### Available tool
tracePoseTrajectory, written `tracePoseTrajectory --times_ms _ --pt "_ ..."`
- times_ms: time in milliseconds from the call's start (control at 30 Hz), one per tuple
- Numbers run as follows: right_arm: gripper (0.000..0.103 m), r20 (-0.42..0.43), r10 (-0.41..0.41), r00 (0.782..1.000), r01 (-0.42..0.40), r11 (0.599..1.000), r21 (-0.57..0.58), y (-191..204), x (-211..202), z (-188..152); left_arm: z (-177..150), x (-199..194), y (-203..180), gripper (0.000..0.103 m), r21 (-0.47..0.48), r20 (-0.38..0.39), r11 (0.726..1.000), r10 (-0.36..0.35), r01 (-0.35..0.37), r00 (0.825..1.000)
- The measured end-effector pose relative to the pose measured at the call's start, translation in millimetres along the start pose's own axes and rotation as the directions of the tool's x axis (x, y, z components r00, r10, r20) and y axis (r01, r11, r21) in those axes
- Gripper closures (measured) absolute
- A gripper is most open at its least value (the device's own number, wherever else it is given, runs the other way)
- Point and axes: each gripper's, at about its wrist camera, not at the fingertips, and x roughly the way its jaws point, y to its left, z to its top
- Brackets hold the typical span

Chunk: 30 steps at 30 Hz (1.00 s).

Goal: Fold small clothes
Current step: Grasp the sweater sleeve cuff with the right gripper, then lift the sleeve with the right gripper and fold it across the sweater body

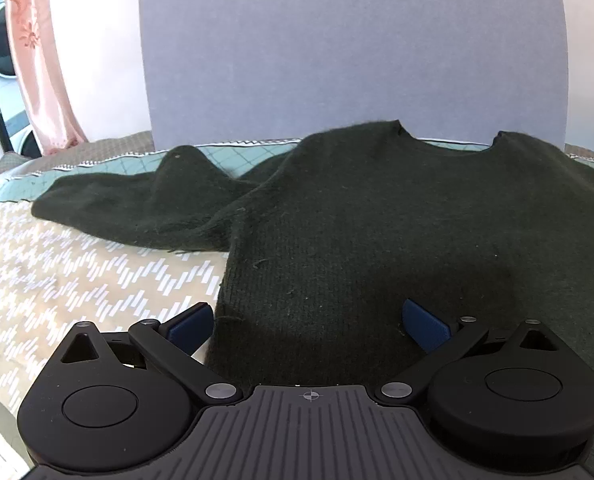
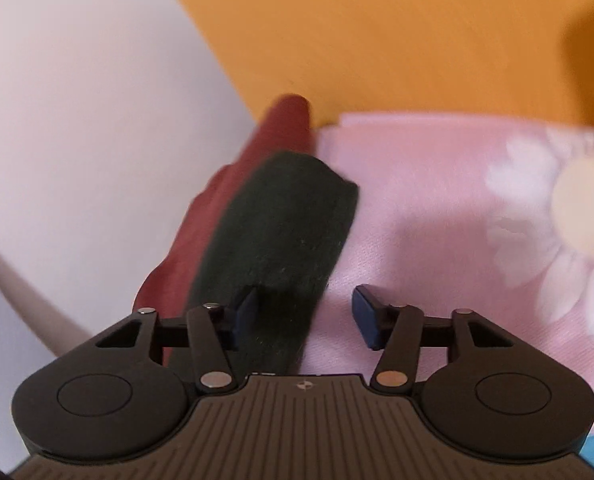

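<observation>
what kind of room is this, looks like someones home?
Probably a bedroom at home. A dark green sweater lies spread on a patterned bedspread against what looks like a grey headboard, and a pink curtain hangs at the left. The right wrist view shows pink floral bedding.

A home bedroom.
A patterned bedspread (image 1: 77, 276) lay under a padded headboard (image 1: 353, 52), a pink curtain (image 1: 37, 60) beside it.

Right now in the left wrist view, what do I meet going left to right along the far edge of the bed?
Pink curtain → sweater's outstretched sleeve → sweater's neckline → sweater's other shoulder.
</observation>
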Motion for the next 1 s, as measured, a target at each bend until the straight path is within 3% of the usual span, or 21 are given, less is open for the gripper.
tracePoseTrajectory --times_ms 233,267,367,400,533,633,733,867,1000 --pt "0.042 0.014 0.086 0.996 -0.087 0.992 0.095 -13 14 12 1 4 3 0.000 -0.020 -0.009 1.000 -0.009 0.008 1.000" --pt "0.047 0.009 0.098 0.995 -0.098 0.988 0.120 -15 17 15 1 4 4 0.000 -0.023 -0.011 1.000 -0.010 0.009 1.000" --pt "0.077 -0.001 0.117 0.993 -0.116 0.985 0.129 -13 16 24 1 5 7 0.000 -0.035 -0.015 0.999 -0.014 0.014 1.000" --pt "0.080 0.001 0.111 0.994 -0.110 0.987 0.116 -10 15 26 1 5 7 0.000 -0.038 -0.016 0.999 -0.016 0.015 1.000" --pt "0.082 0.040 0.100 0.994 -0.101 0.994 0.034 9 -3 28 1 3 6 0.000 -0.033 0.003 0.999 0.004 -0.004 1.000" --pt "0.083 0.082 0.110 0.991 -0.105 0.993 -0.059 32 -24 24 -3 -10 2 0.000 -0.020 0.081 0.998 0.060 -0.058 0.995" --pt "0.083 0.103 0.145 0.984 -0.125 0.976 -0.176 64 -42 18 -4 -19 1 0.000 -0.021 0.134 0.998 0.068 -0.065 0.989" --pt "0.085 0.083 0.228 0.970 -0.189 0.925 -0.330 121 -61 -1 -2 -23 11 0.000 -0.079 0.155 0.995 0.080 -0.069 0.985" --pt "0.086 -0.005 0.336 0.942 -0.303 0.841 -0.449 191 -73 -41 -2 -30 33 0.000 -0.195 0.183 0.977 0.126 -0.090 0.975"
